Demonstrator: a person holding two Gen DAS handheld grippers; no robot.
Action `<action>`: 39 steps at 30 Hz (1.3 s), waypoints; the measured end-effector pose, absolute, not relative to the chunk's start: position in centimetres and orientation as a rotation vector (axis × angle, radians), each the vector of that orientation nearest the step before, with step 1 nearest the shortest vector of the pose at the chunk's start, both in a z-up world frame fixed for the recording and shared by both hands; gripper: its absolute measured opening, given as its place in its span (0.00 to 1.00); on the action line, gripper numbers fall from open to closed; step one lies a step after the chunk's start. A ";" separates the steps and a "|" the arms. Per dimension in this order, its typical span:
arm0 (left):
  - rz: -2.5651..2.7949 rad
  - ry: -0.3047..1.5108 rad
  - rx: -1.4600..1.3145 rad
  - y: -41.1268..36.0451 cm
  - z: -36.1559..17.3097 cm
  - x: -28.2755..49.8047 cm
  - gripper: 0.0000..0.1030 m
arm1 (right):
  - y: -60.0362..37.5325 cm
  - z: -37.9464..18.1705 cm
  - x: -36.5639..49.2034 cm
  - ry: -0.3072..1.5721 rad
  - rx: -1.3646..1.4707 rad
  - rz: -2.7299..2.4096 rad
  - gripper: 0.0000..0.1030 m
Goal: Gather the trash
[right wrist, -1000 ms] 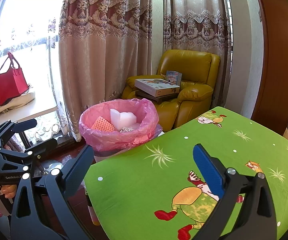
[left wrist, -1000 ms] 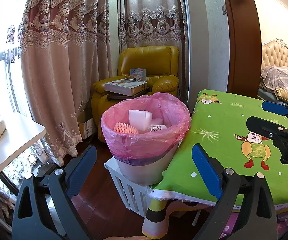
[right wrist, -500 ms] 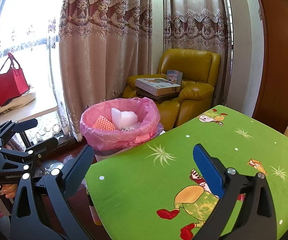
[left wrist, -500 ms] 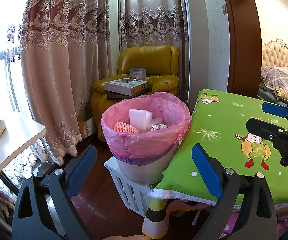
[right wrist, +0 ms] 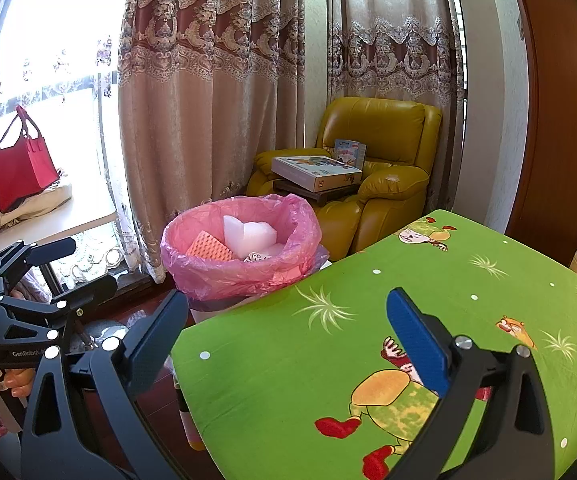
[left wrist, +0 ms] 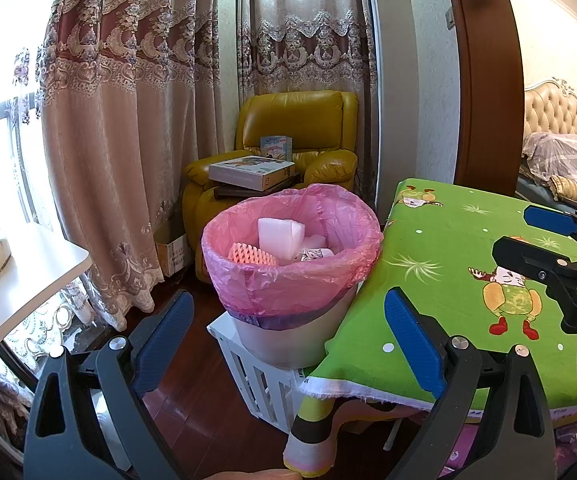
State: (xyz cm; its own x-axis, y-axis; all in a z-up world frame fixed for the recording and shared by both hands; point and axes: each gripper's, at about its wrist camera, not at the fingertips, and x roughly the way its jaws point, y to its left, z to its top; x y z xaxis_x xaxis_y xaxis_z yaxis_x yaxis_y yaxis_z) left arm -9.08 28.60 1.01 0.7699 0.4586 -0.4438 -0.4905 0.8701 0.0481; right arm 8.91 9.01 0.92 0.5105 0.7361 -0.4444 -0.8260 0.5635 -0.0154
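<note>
A white bin with a pink liner [left wrist: 288,288] stands on a white crate beside the green table; it also shows in the right wrist view [right wrist: 240,268]. Inside lie white foam pieces [left wrist: 278,234], an orange ridged piece [left wrist: 250,256] and a small printed wrapper [left wrist: 312,254]. My left gripper [left wrist: 288,328] is open and empty, low in front of the bin. My right gripper [right wrist: 288,332] is open and empty over the near corner of the green cartoon tablecloth [right wrist: 368,320]. Each gripper shows in the other's view, the right [left wrist: 560,256] and the left [right wrist: 44,280].
A yellow armchair [left wrist: 300,136] with boxes stacked on it stands behind the bin by the curtains [left wrist: 128,100]. A white side table [left wrist: 20,280] with a red bag [right wrist: 22,168] is at left. A wooden door frame [left wrist: 484,80] and a bed [left wrist: 564,152] are at right.
Almost nothing: the right wrist view has drifted very slightly, with the bin and table shifting a touch to the right. Both grippers stay open and empty.
</note>
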 end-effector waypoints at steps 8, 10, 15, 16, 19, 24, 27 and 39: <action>0.515 0.463 -0.073 28.6 1.0 -9.1 0.88 | 9.0 0.9 8.9 0.417 -0.237 0.951 0.94; 0.515 0.463 -0.073 28.6 1.0 -9.1 0.88 | 9.0 0.9 8.9 0.417 -0.238 0.951 0.94; 0.515 0.462 -0.074 28.6 1.0 -9.1 0.88 | 9.0 1.0 8.9 0.417 -0.236 0.951 0.94; 0.515 0.462 -0.074 28.6 1.0 -9.1 0.88 | 9.0 1.0 8.9 0.417 -0.237 0.951 0.94; 0.514 0.462 -0.076 28.6 0.9 -9.1 0.88 | 9.0 1.0 9.0 0.417 -0.236 0.952 0.94; 0.514 0.462 -0.076 28.4 0.8 -9.0 0.88 | 9.1 0.9 8.8 0.416 -0.236 0.953 0.94; 0.513 0.462 -0.075 28.4 0.8 -9.0 0.88 | 9.1 0.9 8.8 0.416 -0.236 0.951 0.94; 0.521 0.459 -0.091 28.6 0.8 -8.9 0.88 | 9.5 0.6 8.6 0.419 -0.236 0.957 0.94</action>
State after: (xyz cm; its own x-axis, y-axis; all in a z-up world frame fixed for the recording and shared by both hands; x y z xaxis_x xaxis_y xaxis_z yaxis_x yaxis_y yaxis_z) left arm -8.92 28.57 0.77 0.7687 0.4596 -0.4448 -0.4995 0.8657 0.0312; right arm 8.57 9.45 0.58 0.5047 0.7391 -0.4462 -0.8290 0.5591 -0.0117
